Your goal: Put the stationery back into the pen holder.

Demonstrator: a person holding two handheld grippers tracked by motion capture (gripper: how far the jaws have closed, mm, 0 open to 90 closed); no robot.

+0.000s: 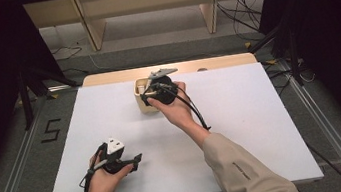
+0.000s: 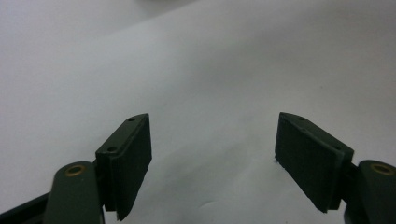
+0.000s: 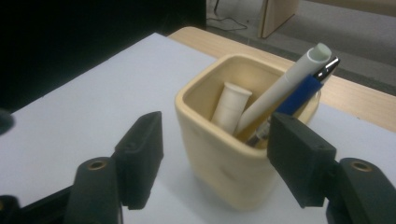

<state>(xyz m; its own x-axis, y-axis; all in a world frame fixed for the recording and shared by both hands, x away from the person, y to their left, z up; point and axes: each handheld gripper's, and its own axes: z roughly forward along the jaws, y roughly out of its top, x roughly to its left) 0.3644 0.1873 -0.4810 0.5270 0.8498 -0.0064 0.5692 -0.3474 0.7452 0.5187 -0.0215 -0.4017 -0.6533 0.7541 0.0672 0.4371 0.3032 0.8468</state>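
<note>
Right gripper [image 3: 212,158]: your jaws stand wide, straddling the cream square ceramic pen cup [image 3: 224,163], gripping nothing.
Left gripper [image 2: 212,158]: jaws wide, empty, resting near-left on the white table sheet [image 2: 210,70].
Cup location: far centre of the sheet, by the wooden edge.
Risk: closing off-centre could tip the cup or catch the leaning pens.
Count: one cup; three items inside: white tube pen [image 3: 280,86], blue pen [image 3: 303,93], short white cylinder [image 3: 229,107].

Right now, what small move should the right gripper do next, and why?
Probably ease the right gripper forward around the cream cup: its jaws stand open on either side of the cup, which holds a white pen and a blue pen.
</note>
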